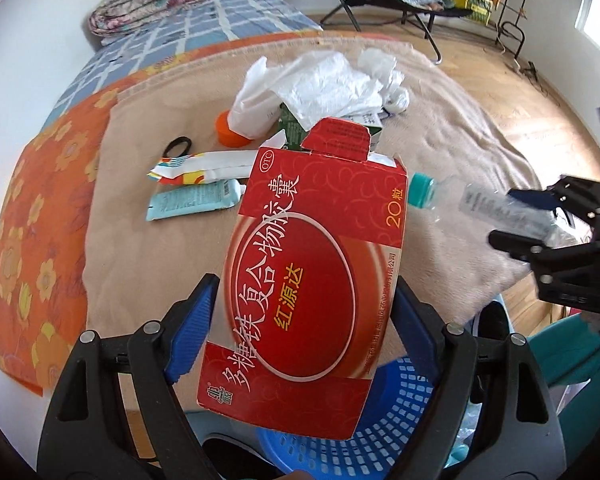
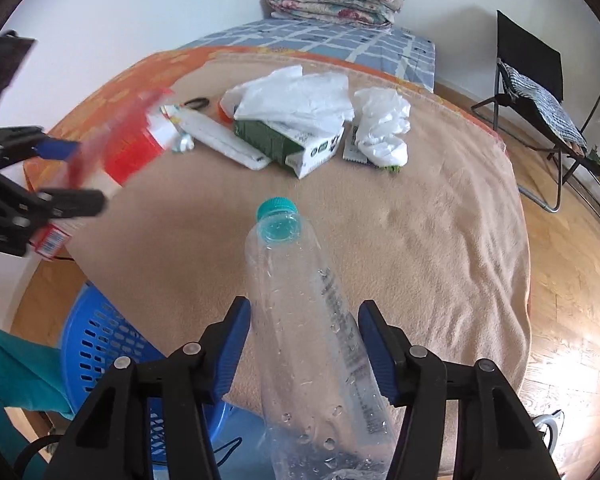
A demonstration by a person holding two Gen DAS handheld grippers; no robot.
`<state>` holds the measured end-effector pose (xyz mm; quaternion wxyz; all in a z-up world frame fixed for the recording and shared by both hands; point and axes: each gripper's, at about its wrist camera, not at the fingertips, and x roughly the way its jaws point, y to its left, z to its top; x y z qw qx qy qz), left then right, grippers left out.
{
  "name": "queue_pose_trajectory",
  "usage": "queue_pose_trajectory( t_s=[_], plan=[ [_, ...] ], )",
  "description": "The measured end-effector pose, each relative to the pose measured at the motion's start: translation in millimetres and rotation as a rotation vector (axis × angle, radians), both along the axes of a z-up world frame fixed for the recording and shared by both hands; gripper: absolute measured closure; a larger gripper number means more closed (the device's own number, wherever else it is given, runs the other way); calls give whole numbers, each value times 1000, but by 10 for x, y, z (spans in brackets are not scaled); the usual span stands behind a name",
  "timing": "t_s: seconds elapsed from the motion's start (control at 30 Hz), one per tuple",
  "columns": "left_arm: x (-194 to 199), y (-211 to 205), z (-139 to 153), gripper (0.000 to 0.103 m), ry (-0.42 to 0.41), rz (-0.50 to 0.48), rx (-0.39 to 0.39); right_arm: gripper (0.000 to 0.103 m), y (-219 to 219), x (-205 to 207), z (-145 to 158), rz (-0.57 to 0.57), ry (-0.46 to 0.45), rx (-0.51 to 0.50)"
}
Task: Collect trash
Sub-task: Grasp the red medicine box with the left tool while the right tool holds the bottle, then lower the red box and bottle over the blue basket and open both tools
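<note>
My left gripper [image 1: 306, 320] is shut on a red medicine box [image 1: 312, 264], held above the blue perforated basket [image 1: 364, 432]. My right gripper [image 2: 304, 340] is shut on a clear plastic bottle [image 2: 316, 340] with a teal cap; the bottle also shows in the left wrist view [image 1: 480, 204]. The blurred red box also shows at the left of the right wrist view [image 2: 128, 148]. The basket [image 2: 100, 344] sits below the bed's near edge. More trash lies on the tan blanket [image 2: 420, 220]: white plastic bags [image 2: 296, 96], a green carton [image 2: 288, 144], a wrapper [image 1: 204, 166] and a light blue tube [image 1: 196, 200].
An orange lid [image 1: 226, 128] and a black hair tie [image 1: 178, 146] lie near the bags. A folded quilt [image 2: 336, 0] sits at the bed's far end. A black folding chair [image 2: 540, 92] stands on the wood floor to the right.
</note>
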<state>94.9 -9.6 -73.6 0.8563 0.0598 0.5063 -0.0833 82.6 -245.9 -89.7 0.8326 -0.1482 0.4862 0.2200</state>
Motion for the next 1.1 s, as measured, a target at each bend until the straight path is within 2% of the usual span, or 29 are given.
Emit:
queue_pose_trajectory(
  t_s=[0.1, 0.3, 0.63, 0.77, 1.1],
  plan=[
    [-171, 22, 119, 18, -25, 12, -31, 45, -36, -85, 65, 10, 3, 29],
    [-568, 110, 241, 18, -53, 36, -93, 45, -95, -468, 381, 60, -33, 126],
    [-1046, 129, 110, 18, -69, 90, -131, 45, -194, -951, 636, 55, -63, 291],
    [-1194, 107, 8, 18, -73, 108, -128, 45, -200, -1041, 608, 58, -51, 310],
    [-1416, 146, -307, 18, -31, 190, -163, 45, -74, -1165, 286, 87, 42, 271]
  ],
)
